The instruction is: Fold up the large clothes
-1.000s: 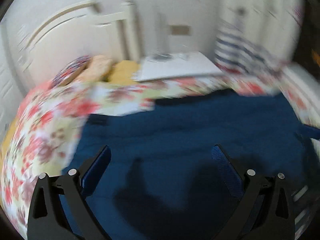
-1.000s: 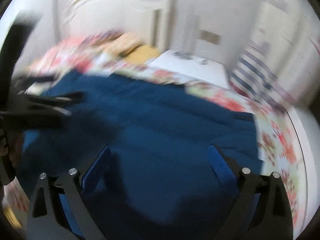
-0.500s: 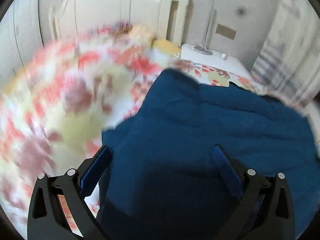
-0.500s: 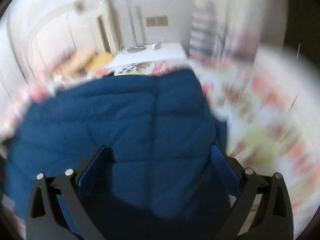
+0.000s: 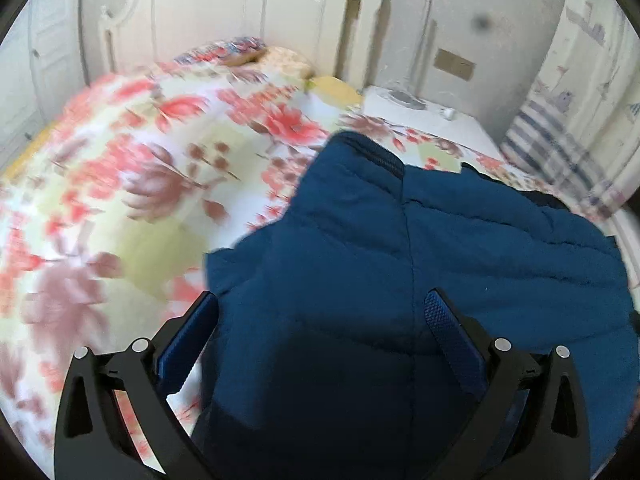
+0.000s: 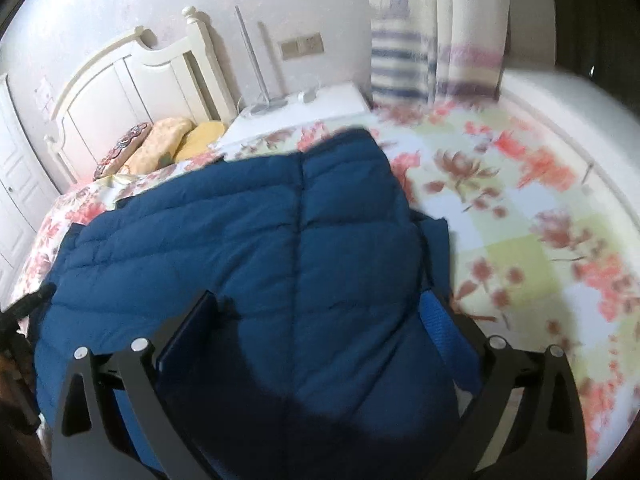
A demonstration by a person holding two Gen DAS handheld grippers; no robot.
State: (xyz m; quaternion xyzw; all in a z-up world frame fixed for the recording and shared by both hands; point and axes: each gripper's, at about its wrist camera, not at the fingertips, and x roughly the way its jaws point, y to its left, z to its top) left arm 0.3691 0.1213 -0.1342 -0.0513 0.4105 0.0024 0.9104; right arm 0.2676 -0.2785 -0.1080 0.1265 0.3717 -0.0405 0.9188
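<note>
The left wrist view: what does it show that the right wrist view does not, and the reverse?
Only the left wrist view shows the left gripper, open over the blue padded jacket.

Only the right wrist view shows the right gripper, also open, and the pillows clearly.

Both show the jacket lying on the floral bedspread, the white headboard, the white nightstand and the striped curtain.

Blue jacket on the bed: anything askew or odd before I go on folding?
Nothing damaged. The blue jacket lies on the floral bedspread, roughly flat. One untidy spot: a loose flap sticks out past its right edge. Both grippers, left and right, are open above it.
</note>
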